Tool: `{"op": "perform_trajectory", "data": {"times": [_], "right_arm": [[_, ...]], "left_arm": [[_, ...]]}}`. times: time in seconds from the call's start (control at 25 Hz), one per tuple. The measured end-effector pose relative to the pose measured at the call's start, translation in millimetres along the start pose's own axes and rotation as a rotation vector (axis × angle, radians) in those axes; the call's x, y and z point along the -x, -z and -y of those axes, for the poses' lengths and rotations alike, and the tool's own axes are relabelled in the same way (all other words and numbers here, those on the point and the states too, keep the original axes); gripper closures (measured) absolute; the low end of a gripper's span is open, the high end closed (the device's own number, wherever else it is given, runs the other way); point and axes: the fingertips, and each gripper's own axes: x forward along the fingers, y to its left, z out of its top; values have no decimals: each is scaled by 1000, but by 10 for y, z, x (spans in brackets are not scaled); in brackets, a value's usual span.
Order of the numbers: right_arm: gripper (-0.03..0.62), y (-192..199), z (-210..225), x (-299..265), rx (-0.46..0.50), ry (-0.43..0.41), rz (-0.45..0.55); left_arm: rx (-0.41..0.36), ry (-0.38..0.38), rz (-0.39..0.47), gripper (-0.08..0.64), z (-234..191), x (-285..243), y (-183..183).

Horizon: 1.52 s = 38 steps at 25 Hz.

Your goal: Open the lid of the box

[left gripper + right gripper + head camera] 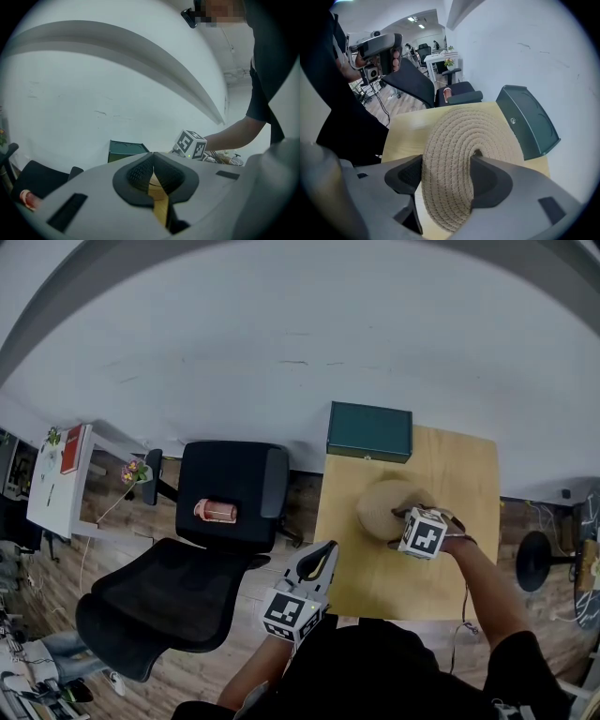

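My right gripper [400, 516] reaches over the counter [459, 474] to the round woven lid [382, 504], mid-counter, near the green case [369, 431] by the wall. In the left gripper view, my left gripper [152, 165] is clenched on nothing. In the right gripper view, the jaws clamp the lid's near rim, with its coiled top facing upward. It is circular, so no axis is longer.

- The lid [459, 150] you're working on is coiled rope, stitched, rough and matt.
- Your table [450, 484] is pale wood, smooth, with a low sheen.
- The green box [369, 431] looks smooth and matt.
- Your right gripper [445, 176] has a matt grey plastic shell and black ribbed pads [408, 174].
- The chair [169, 601] seat is black mesh.
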Motion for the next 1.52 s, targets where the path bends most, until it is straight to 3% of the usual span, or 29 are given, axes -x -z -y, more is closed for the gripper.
{"op": "perform_trajectory", "data": {"times": [0.4, 0.72, 1.0, 1.16, 1.52], "right_arm": [[278, 39, -55, 158, -22, 65, 33], [278, 296, -106, 382, -41, 139, 47], [278, 735, -130, 601, -105, 192, 21], [277, 1082, -158, 689, -107, 239, -51], [278, 1715, -218, 755, -159, 264, -129]], "left_arm": [[-6, 19, 0, 540, 126, 58, 40], [-21, 72, -6, 540, 349, -62, 28], [-33, 139, -20, 540, 583, -228, 21], [-31, 179, -30, 540, 730, -334, 30], [-38, 232, -51, 540, 966, -542, 58]]}}
